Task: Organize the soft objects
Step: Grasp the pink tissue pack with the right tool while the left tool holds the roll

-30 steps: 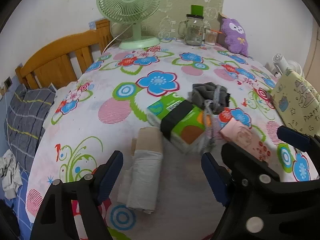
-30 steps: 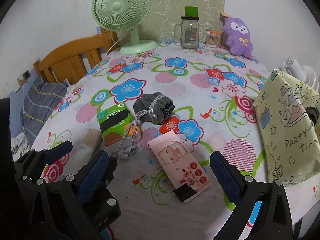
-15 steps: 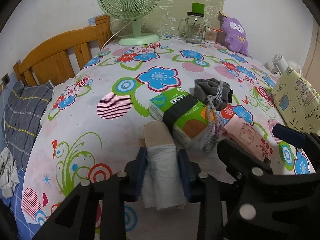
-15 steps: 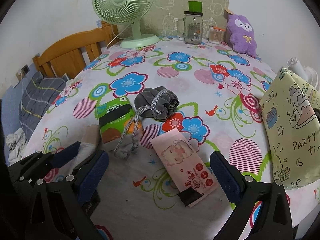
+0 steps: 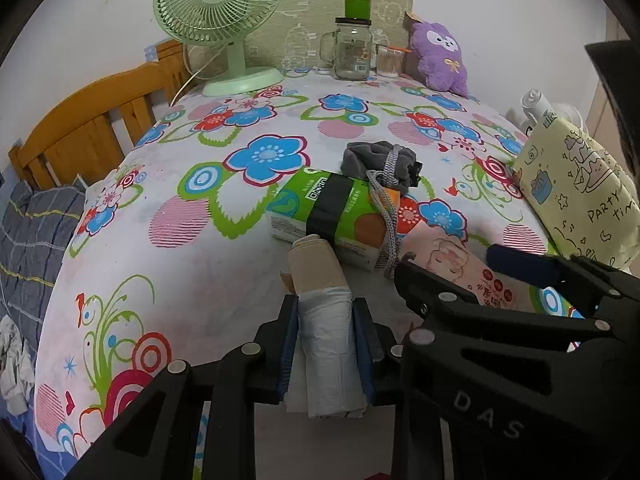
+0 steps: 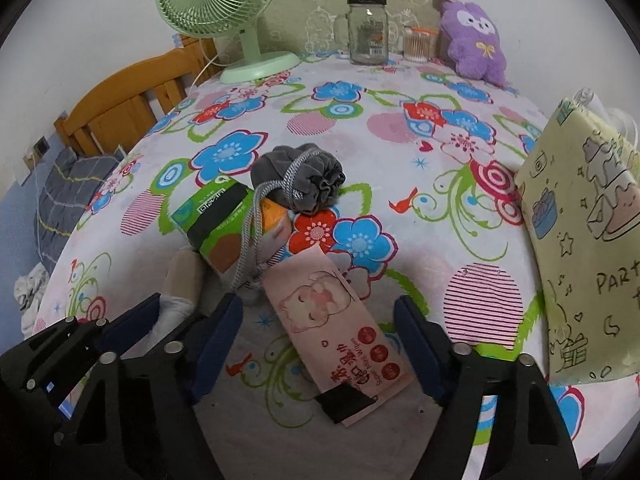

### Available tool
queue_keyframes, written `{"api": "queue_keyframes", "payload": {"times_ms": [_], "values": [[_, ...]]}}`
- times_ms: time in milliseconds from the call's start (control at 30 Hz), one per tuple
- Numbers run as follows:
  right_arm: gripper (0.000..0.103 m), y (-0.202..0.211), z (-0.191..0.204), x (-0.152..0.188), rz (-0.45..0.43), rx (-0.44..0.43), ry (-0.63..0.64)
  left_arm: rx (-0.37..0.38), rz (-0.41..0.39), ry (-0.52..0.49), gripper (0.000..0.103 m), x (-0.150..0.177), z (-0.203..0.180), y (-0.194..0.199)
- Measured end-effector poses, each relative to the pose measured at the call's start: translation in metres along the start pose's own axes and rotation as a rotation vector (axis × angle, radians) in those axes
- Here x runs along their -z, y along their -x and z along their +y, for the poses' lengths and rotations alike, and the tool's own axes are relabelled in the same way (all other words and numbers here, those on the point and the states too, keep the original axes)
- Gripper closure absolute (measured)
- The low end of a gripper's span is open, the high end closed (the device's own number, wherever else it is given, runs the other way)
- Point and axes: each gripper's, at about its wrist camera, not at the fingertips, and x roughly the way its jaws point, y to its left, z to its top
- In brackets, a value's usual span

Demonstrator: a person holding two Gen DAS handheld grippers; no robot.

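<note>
Left tool (image 5: 325, 340) clamps the pale bag roll (image 5: 326, 344) on the floral tabletop (image 5: 200, 280). Right tool (image 6: 318, 344) is closing astride the pink wipes pack (image 6: 336, 332), pads clear of it.

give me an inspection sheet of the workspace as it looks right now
surface: table under a floral cloth, flat.
job's things: white bag roll with tan core; green tissue pack; grey drawstring pouch, its cord draped over the pack; pink wipes packet.
clutter: green fan, glass jar, cotton swab tub, purple plush along the back edge; yellow party bag at the right.
grippers: left claw shut on the bag roll; right claw closing either side of the wipes packet, pads not touching it.
cables: white fan cord running off the back-left edge.
surroundings: wooden bed frame, checked bedding, white wall.
</note>
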Motion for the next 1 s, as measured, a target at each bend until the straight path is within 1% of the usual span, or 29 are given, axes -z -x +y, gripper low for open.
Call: {"api": "queue_keyframes", "payload": {"times_ms": [33, 133, 200, 333, 500, 1000], "values": [[0.037, 0.000, -0.001, 0.000, 0.000, -0.001, -0.001, 0.000, 0.001, -0.002, 0.077, 0.000, -0.001, 0.000], [0.051, 0.000, 0.000, -0.001, -0.003, 0.007, 0.012, -0.004, 0.003, -0.006, 0.077, -0.002, -0.004, -0.001], [0.056, 0.000, -0.001, -0.001, 0.002, 0.016, 0.011, 0.001, 0.006, -0.005, 0.078, -0.002, -0.006, -0.001], [0.060, 0.004, -0.002, 0.000, 0.007, 0.023, 0.020, 0.014, 0.012, -0.017, 0.080, -0.001, -0.011, 0.001], [0.061, 0.012, -0.007, 0.002, -0.003, 0.019, 0.011, 0.021, -0.007, -0.019, 0.081, -0.001, -0.017, 0.010], [0.061, 0.054, -0.017, -0.003, -0.088, 0.017, 0.001, 0.019, -0.094, -0.024, 0.081, -0.011, -0.034, 0.048]]}}
